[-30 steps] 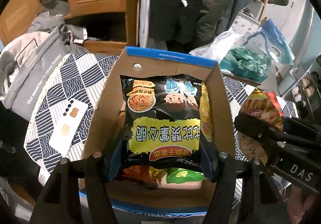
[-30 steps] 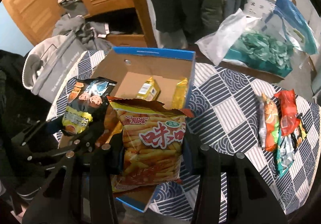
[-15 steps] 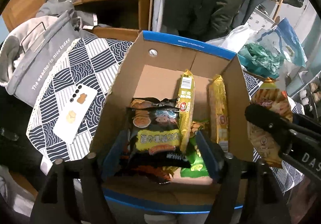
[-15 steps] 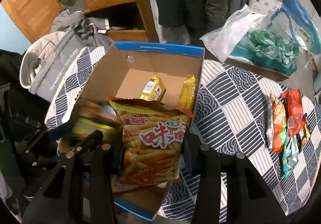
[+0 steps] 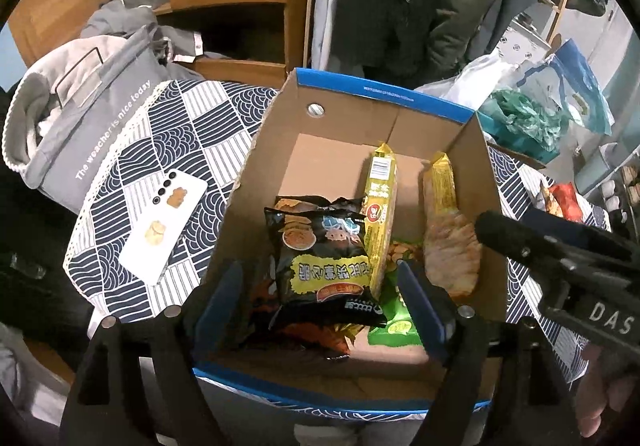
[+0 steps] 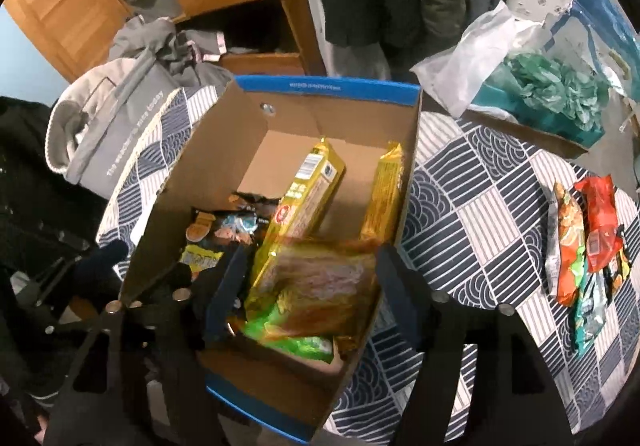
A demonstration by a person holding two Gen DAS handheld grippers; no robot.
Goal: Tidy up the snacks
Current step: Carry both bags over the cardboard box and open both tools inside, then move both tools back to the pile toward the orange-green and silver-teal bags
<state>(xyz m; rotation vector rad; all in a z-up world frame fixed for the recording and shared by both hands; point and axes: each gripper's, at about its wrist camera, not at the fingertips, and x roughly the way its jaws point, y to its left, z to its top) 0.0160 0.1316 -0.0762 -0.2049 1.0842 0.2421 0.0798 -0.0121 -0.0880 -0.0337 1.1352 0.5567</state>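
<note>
A blue-rimmed cardboard box (image 5: 476,150) (image 6: 408,150) stands on the patterned table. In it lie a black snack bag (image 5: 324,262) (image 6: 224,230), two yellow packs (image 5: 380,202) (image 6: 308,190), a green pack (image 5: 394,326) and an orange chip bag (image 6: 320,286) (image 5: 452,250), blurred in motion. My left gripper (image 5: 320,306) is open above the black bag. My right gripper (image 6: 308,294) is open over the box, with the chip bag loose between its fingers. Several snack bags (image 6: 584,246) lie on the table to the right.
A white phone (image 5: 164,226) lies on the tablecloth left of the box. A grey bag (image 5: 80,118) sits at the table's left edge. A white plastic bag and a teal bag (image 6: 552,94) are beyond the table at right. Wooden cabinets and hanging coats stand behind.
The left gripper let go of the black bag, which now lies in the box. The right gripper opened and the orange chip bag dropped into the box.
</note>
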